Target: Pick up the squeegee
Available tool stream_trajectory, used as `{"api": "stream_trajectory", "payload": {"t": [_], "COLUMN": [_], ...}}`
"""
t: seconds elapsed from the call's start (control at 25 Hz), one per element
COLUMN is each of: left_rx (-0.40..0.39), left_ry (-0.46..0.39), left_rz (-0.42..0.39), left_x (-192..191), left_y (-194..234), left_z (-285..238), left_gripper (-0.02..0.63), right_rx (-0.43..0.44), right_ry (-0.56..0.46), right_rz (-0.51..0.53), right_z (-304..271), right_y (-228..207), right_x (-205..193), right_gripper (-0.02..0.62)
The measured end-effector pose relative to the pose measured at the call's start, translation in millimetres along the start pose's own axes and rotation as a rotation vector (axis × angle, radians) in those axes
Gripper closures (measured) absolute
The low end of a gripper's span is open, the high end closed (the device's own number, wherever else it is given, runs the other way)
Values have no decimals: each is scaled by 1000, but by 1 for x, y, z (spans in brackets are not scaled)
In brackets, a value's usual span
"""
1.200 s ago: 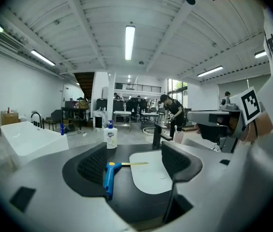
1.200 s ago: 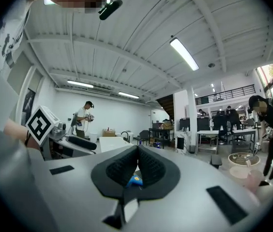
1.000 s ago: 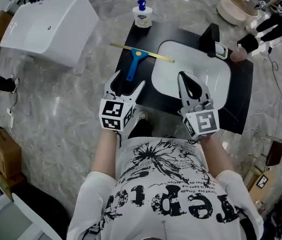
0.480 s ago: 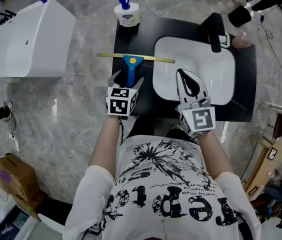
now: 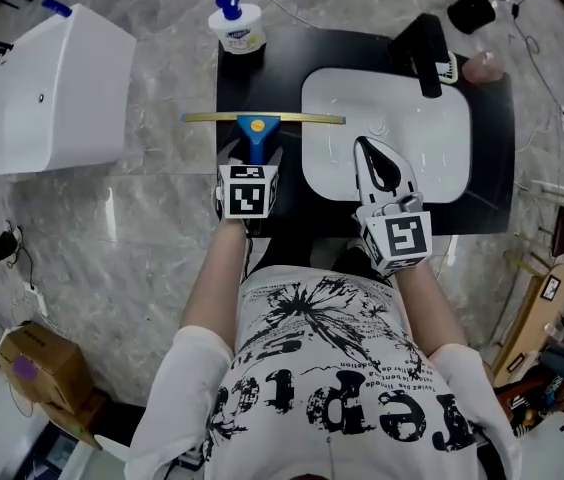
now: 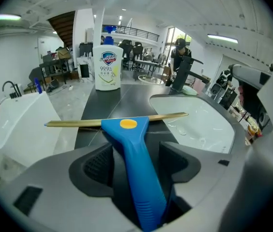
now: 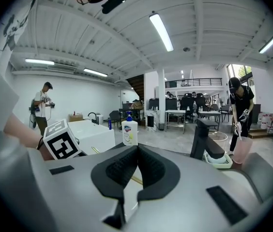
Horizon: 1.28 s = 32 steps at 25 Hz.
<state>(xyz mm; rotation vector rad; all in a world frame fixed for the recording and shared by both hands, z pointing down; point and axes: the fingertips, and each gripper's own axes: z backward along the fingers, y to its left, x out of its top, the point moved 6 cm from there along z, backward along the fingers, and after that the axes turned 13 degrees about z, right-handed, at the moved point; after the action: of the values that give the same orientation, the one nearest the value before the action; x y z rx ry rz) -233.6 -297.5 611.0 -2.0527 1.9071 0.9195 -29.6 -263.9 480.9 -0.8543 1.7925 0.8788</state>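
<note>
Lying on the tabletop point(image 5: 282, 68): squeegee point(image 5: 256, 128), flat on the black top, left of the white basin point(image 5: 432, 158).
Squeegee layout: blue handle points near, toward the person; thin yellowish blade runs left to right across its far end.
Blade ends: left end juts past the tabletop's left edge; right end reaches the basin's left rim.
Left hand-held gripper point(image 5: 253, 160): angled down over the handle, jaws wide and just closing a little. The blue handle stands between the pads with a gap on each side, so it is not yet clamped.
Right hand-held gripper point(image 5: 362, 150): jaws closed tip to tip with nothing between them, held above the near left part of the basin.
Soap bottle point(image 5: 235, 26): upright at the tabletop's far left corner, beyond the blade.
Faucet point(image 5: 429, 53): black, at the basin's far edge.
White box-shaped unit point(image 5: 42, 88): on the marble floor point(image 5: 112, 248), well left of the tabletop.
</note>
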Motion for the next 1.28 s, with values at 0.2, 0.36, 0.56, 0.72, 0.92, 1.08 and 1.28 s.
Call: {"api": "stream_trajectory", "payload": {"t": [0.2, 0.36, 0.56, 0.72, 0.92, 1.08, 1.28], "left_rx": [77, 95, 73, 53, 38, 19, -13], "left_ry": [-20, -33, -32, -53, -131, -236, -409], "left_rz": [4, 64, 95, 97, 80, 67, 20], "left_x": [-2, -3, -4, -2, 10, 26, 49], "left_y": [1, 3, -1, -6, -12, -19, -35], "left_z": [-3, -1, 9, 23, 49, 82, 134], "left_gripper": [411, 465, 466, 466, 466, 466, 466], "right_rx": [-6, -7, -13, -14, -26, -37, -51], "right_ry": [5, 12, 5, -10, -43, -74, -122], "right_rz": [5, 11, 18, 26, 39, 50, 63], "right_z": [2, 7, 15, 21, 29, 40, 60], "right_y": [0, 0, -4, -5, -9, -12, -13], "right_x": [-1, -2, 2, 8, 20, 35, 56], "right_gripper": [580, 580, 580, 580, 580, 580, 580]}}
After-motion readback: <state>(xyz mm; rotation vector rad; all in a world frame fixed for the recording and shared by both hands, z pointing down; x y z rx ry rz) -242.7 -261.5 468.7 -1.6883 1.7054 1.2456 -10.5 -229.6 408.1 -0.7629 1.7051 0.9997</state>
